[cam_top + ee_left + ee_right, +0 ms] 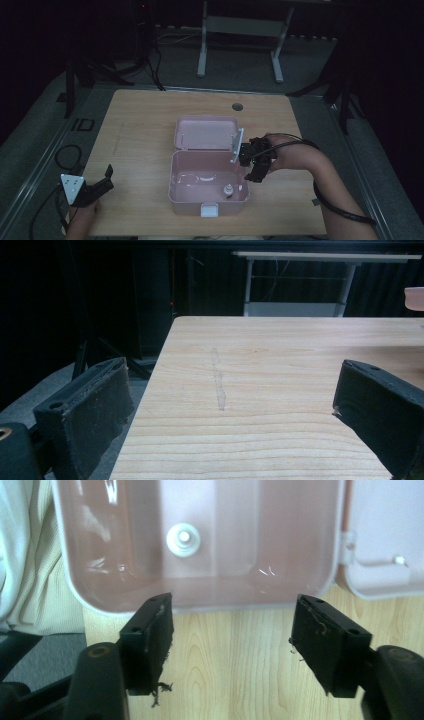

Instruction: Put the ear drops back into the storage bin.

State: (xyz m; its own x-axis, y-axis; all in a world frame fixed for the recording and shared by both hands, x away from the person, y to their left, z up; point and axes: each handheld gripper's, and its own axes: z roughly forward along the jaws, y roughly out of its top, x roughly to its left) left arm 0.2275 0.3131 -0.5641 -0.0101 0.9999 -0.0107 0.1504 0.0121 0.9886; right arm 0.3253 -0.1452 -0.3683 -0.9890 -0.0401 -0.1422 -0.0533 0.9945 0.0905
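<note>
Beside the pink box [200, 592], right tongs [232, 640] gape wide, empty.

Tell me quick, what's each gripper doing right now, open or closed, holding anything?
Left gripper: open, empty, over the bare light wooden table.
Right gripper: open, empty, beside the open pink plastic box.

The high view looks down from above the near side at the whole table [145, 130] and the dark floor far behind it. The left gripper view sits low and close at the table's near left corner, facing far across the wood. The right gripper view looks straight down, close, over the pink box [200, 540]. All views share the table; the high view shares the pink box too.
</note>
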